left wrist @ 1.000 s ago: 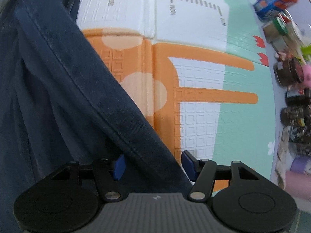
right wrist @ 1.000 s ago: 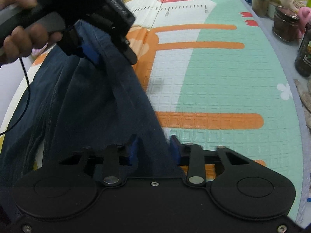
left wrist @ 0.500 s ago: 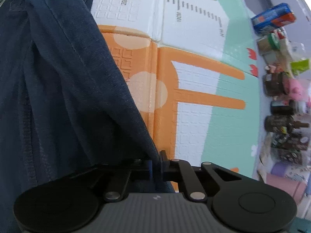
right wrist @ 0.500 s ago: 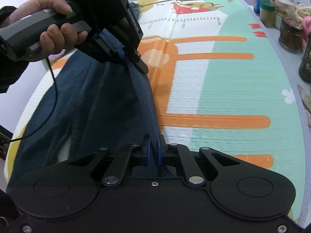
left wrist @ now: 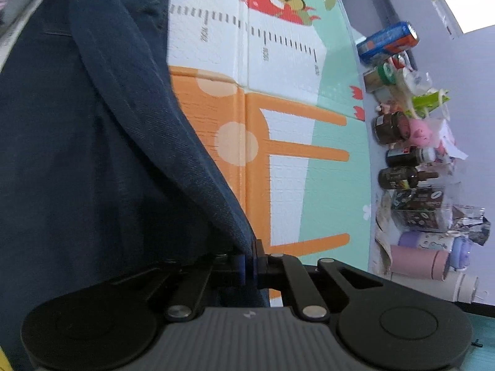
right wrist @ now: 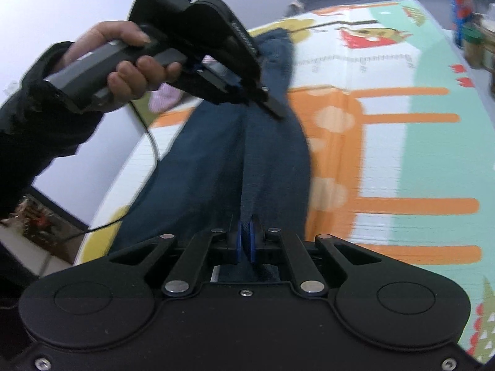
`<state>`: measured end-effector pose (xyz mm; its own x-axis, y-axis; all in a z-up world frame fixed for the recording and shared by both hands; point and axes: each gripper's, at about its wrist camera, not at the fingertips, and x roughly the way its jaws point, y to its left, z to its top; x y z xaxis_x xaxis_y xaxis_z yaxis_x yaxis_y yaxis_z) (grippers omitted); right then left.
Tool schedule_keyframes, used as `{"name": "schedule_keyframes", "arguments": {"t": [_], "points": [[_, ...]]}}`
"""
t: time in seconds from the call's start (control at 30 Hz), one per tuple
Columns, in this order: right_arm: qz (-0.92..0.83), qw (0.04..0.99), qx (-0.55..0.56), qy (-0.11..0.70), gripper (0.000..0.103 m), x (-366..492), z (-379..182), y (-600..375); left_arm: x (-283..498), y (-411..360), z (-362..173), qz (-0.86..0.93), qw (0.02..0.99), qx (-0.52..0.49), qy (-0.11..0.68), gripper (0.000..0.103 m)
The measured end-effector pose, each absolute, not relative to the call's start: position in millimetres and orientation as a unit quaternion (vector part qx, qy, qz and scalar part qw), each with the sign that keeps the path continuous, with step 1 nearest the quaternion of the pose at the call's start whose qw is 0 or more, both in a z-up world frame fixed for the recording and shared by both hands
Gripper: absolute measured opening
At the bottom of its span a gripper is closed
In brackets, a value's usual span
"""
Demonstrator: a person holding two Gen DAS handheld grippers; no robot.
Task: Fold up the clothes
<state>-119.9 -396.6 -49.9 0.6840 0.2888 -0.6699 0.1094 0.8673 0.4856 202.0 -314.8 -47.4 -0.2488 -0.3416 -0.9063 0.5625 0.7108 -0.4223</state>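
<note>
Both pinch the same raised edge of the jeans [right wrist: 247, 154]: your left gripper [left wrist: 249, 261] and right gripper [right wrist: 244, 242] are clamped on denim above the play mat [left wrist: 287, 185]. Thin bite, heavy cloth; a jerk could slip it. Only the right wrist view shows your left hand [right wrist: 130, 58]; only the left shows the jars [left wrist: 399, 151] beyond the mat.

Right gripper [right wrist: 244, 244]: black housing, two round discs, blue pads, silver pivot pins, screws at lower corners. Left gripper [left wrist: 249, 261]: ribbed grey top w/ small logo, black linkage. Upper left of right-wrist frame: hand [right wrist: 123, 58] w/ black sleeve [right wrist: 37, 117], grey handle, thin black cable [right wrist: 151, 142].
</note>
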Motion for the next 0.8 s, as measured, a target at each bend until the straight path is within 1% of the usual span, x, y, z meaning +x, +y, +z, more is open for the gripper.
{"name": "schedule_keyframes", "arguments": {"t": [0.2, 0.43, 0.8], "points": [[0.114, 0.876, 0.253, 0.393, 0.005, -96.6, -24.1, -358.6, 214.8, -271.8, -24.8, -0.378, 0.617, 0.060, 0.688, 0.005], [0.179, 0.866, 0.263, 0.387, 0.005, -58.8, -8.0, -311.7, 243.4, -210.4, -9.9, -0.369, 0.633, 0.027, 0.680, 0.005], [0.252, 0.839, 0.271, 0.400, 0.005, 6.6, -8.5, -225.1, 277.5, -106.2, -13.4, -0.325, 0.659, -0.010, 0.678, 0.005]]}}
